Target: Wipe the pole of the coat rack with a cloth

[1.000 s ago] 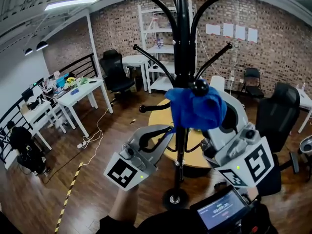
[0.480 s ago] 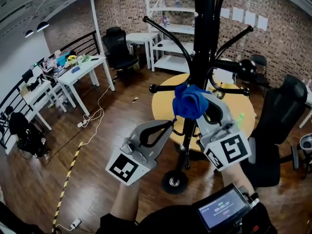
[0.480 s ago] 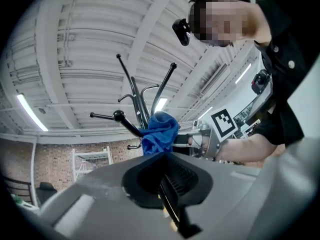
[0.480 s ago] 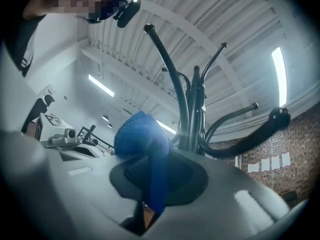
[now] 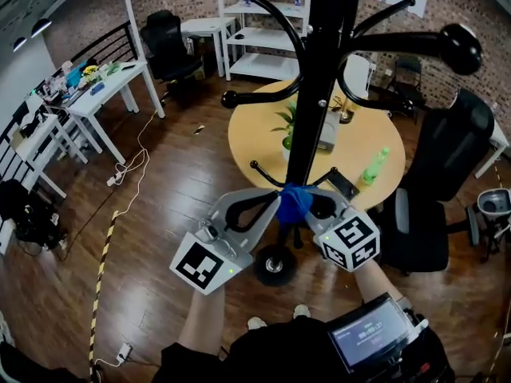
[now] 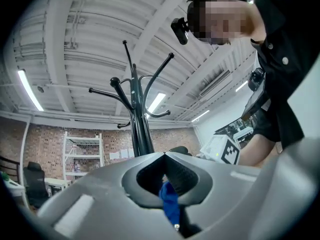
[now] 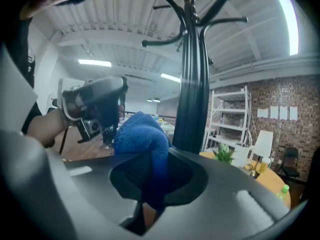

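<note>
Head view: cloth wraps the pole low down, above the base. Right gripper is clamped on it, left gripper pinches the other end. Pull both ends snug, slide evenly along the pole.

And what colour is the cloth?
The cloth is plain blue; the right gripper view shows it best.

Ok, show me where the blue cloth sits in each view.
Head view: blue cloth low centre, against the pole.
Left gripper view: bottom centre, between the left tool's jaws.
Right gripper view: centre-left, bunched in the right tool's jaws.
Shared landmark: the black pole.
</note>
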`<state>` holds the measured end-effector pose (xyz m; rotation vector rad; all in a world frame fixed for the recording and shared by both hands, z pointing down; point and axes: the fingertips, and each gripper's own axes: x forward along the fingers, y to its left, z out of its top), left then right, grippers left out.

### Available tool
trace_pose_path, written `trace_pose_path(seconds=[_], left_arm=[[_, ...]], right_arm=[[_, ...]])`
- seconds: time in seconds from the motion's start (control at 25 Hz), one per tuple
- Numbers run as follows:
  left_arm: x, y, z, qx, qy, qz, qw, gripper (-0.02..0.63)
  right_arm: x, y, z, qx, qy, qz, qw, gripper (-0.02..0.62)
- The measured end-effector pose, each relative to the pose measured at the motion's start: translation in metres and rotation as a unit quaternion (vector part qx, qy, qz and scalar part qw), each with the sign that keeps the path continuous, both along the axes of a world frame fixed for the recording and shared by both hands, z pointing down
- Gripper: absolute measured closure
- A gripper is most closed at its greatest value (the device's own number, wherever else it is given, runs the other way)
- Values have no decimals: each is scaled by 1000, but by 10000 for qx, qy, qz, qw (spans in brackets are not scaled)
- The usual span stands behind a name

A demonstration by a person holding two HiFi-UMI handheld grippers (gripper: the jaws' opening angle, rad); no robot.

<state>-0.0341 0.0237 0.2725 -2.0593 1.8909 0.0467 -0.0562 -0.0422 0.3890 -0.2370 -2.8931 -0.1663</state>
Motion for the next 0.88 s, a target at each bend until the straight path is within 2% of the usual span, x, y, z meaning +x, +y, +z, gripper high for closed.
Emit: trace_pose_path(seconds=[0.12,0.2,0.32,0.48,0.6,0.72,0.88], left_arm=[[8,8,7,-52,84,59,9999,603],[13,8,10,-73,61,42,9999,603],[22,8,7,-36,50,-3,10000,603],[22,19,-7,-34,67,-139,9999,603],[14,18,-10,-57,3,-253,9997,603],[14,18,-3,-48,-57,-349,9994,603],[9,18,1,-84,-128,-453,9989,603]], right_arm=[[10,16,39,-174,604,-4,9980,549],[21,20,53,-312,790,-76,9964,549],[42,33,51,-722,975,-334,9920,549],[60,54,34,-687,1164,-711,9883,549],[47,44,37,-666,1069,-655,9899,549],[31,26,51,-386,814,-331,9954,549],[15,7,23,31,142,25,9999,549]])
